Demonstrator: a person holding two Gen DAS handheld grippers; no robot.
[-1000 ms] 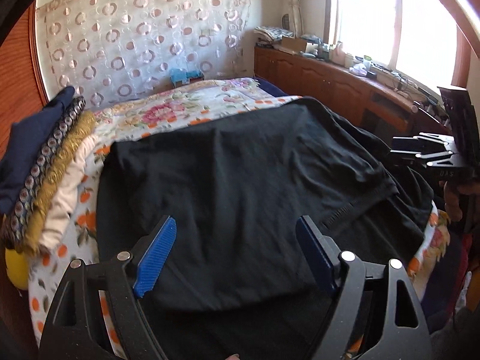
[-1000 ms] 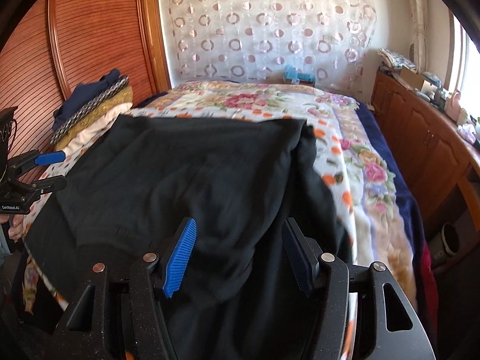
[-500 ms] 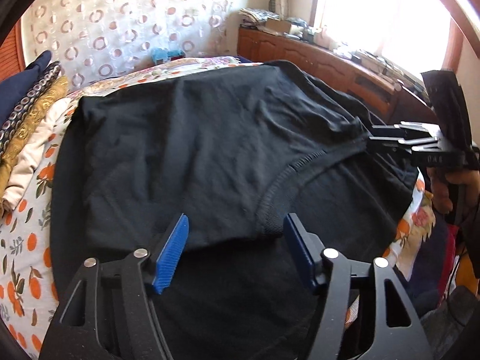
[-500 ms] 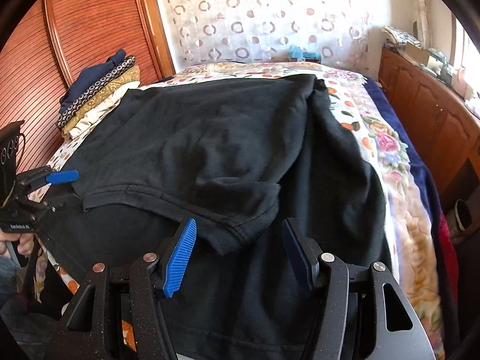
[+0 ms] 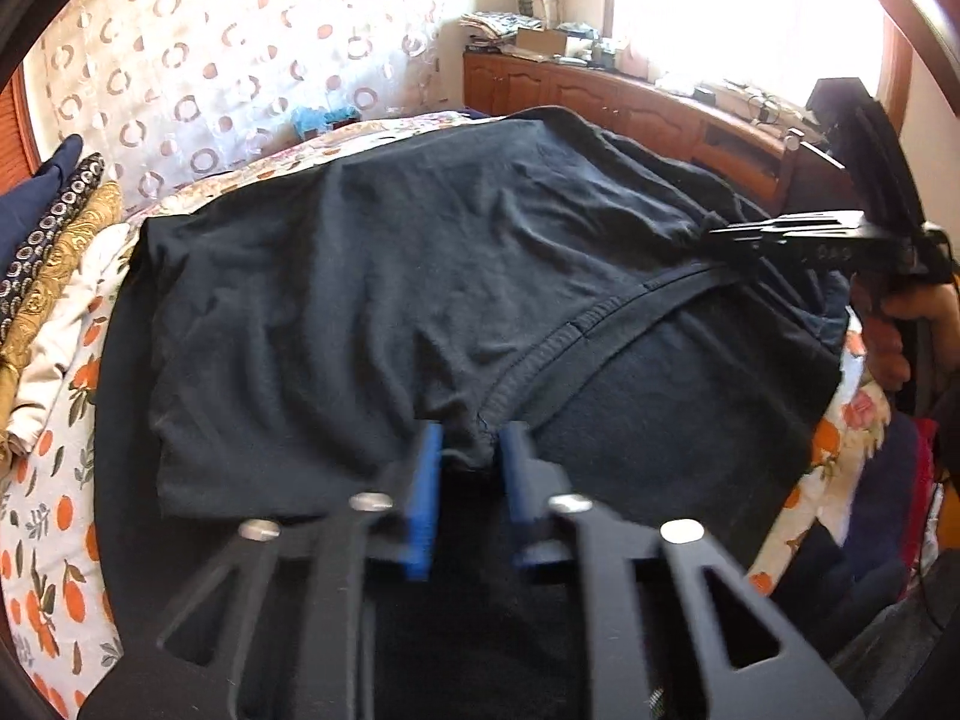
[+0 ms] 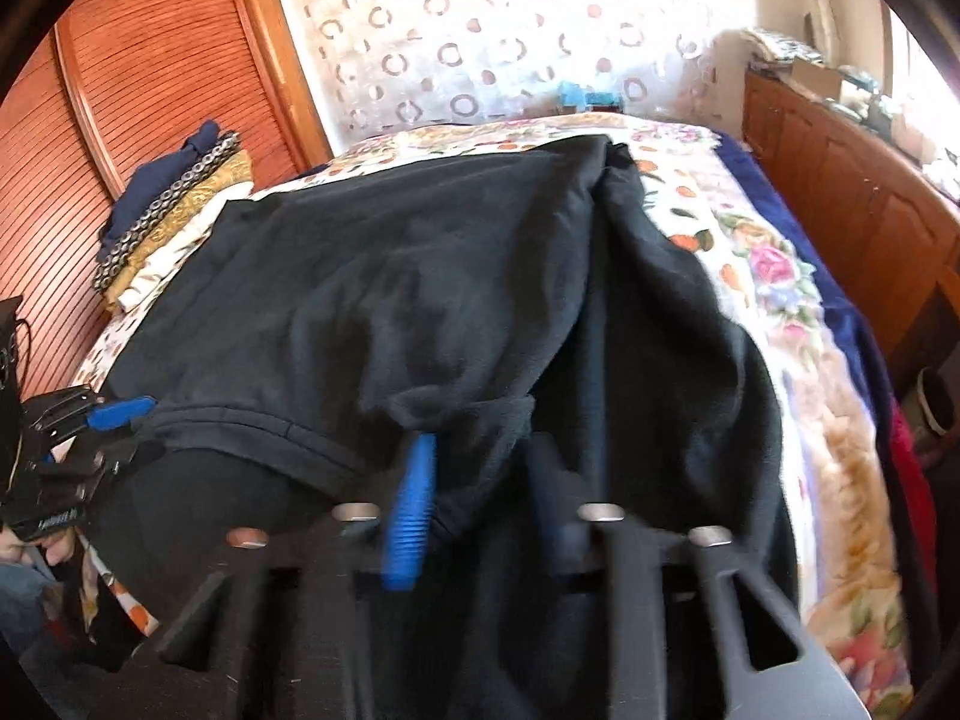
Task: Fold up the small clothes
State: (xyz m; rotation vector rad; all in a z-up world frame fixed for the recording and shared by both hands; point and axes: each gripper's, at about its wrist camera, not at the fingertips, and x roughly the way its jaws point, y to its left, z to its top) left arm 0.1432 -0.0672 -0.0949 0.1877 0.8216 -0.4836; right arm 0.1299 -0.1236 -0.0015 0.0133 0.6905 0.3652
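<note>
My left claw (image 5: 470, 453) has just closed onto a bunched corner of the black garment (image 5: 384, 300); pads pinch fabric. My right claw (image 6: 480, 468) has also just been closing, with a folded flap between its pads, though blur hides the contact. The garment lies spread on the bed (image 6: 774, 276), long axis running away toward the curtain (image 6: 480, 30). Its near hem is cut off. The folded stack (image 6: 168, 216) sits just beside its left edge; bare bedspread lies right.
</note>
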